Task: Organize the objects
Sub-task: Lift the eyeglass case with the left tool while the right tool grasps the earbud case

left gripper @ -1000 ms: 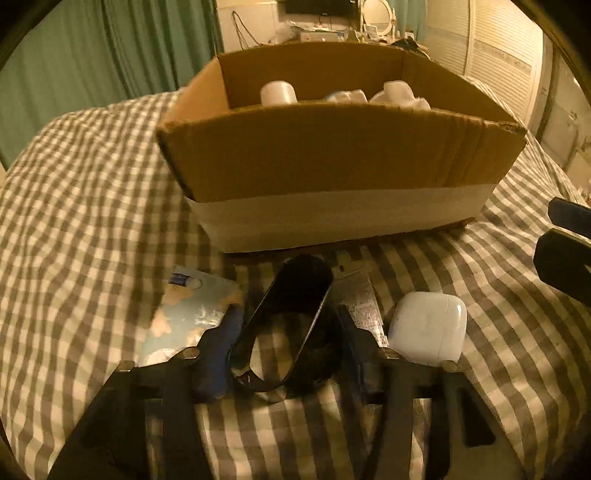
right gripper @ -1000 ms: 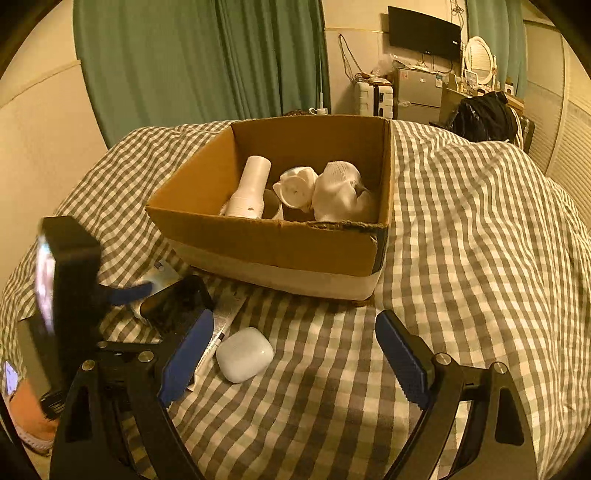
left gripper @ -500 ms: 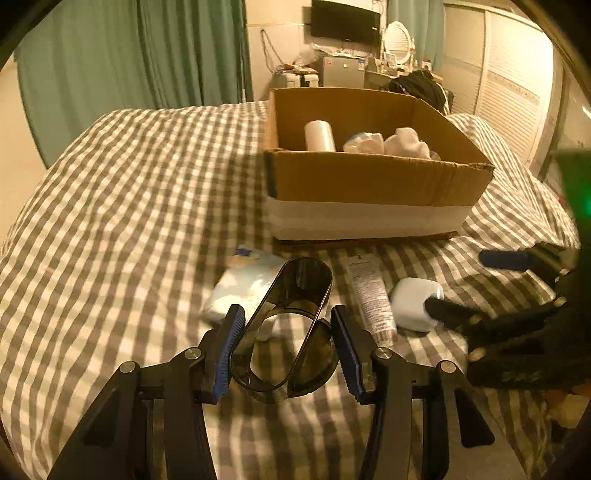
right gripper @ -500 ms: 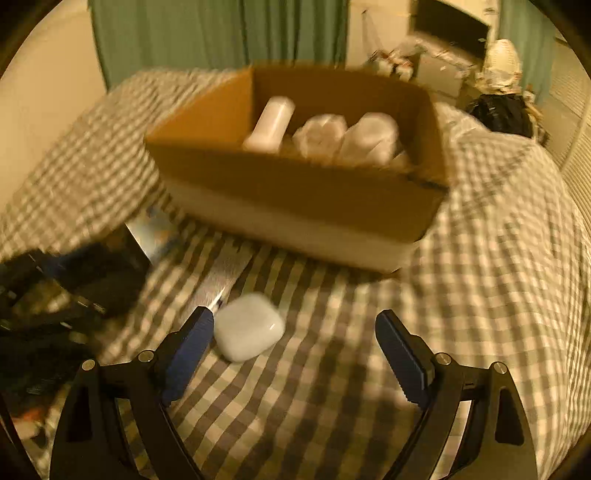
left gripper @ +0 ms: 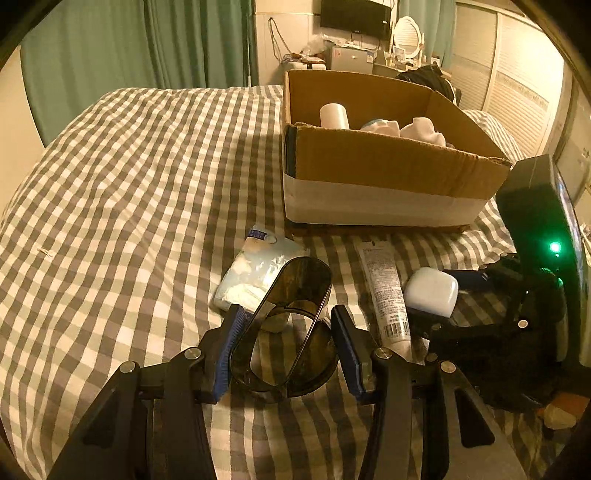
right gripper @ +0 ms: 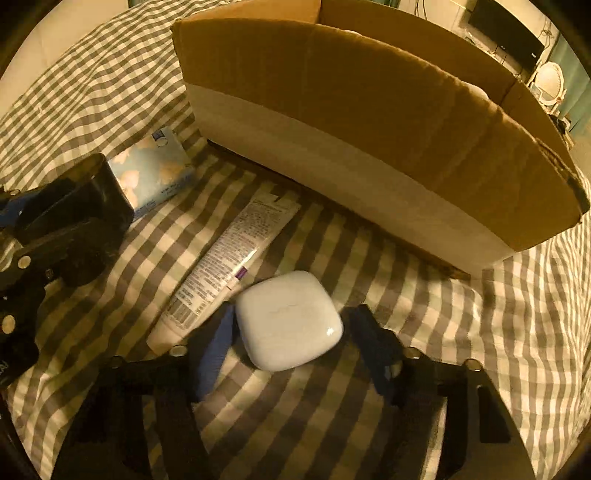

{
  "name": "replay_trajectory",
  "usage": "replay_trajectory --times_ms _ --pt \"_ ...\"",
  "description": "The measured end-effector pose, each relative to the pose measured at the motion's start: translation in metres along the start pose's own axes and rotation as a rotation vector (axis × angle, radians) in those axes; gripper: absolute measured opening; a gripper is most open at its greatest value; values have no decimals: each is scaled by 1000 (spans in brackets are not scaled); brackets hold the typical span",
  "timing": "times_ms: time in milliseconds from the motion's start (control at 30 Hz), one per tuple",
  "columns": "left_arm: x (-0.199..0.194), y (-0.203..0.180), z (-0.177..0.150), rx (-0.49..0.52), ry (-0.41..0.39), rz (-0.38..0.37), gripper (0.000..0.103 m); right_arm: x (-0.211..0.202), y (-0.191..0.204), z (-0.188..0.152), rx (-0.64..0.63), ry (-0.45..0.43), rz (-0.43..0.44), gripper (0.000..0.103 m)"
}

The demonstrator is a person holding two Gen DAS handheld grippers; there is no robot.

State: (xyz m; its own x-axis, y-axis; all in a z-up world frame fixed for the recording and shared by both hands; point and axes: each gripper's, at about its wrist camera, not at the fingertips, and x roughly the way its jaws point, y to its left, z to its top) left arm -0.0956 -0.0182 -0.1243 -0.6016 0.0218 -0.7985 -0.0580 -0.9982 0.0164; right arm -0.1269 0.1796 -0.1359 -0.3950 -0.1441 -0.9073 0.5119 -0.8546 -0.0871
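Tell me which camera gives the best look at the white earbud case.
The right wrist view: the white earbud case fills the middle, lying between the closing right gripper fingers. The left wrist view shows the case smaller, off to the right, partly hidden behind that gripper.

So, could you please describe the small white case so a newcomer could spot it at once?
Start at the cardboard box on the checked bedspread. In front of it, right of the long printed tube, lies the white case: the only smooth, rounded, unprinted item there.

Green curtains point(left gripper: 147, 40), wall television point(left gripper: 354, 16), checked bedspread point(left gripper: 129, 177)
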Motion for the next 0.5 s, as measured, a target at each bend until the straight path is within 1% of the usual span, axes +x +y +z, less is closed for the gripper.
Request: replay_trajectory --times_ms 233,300,500 --pt "-6 -2 -3 5 -6 2 49 -12 3 -10 6 -51 -13 54" --pt "-9 -2 -3 6 -8 -8 49 -21 2 -14 16 -81 -7 54" --pt "-25 -1 -2 -7 -35 -6 49 -58 7 -31 44 -178 7 54"
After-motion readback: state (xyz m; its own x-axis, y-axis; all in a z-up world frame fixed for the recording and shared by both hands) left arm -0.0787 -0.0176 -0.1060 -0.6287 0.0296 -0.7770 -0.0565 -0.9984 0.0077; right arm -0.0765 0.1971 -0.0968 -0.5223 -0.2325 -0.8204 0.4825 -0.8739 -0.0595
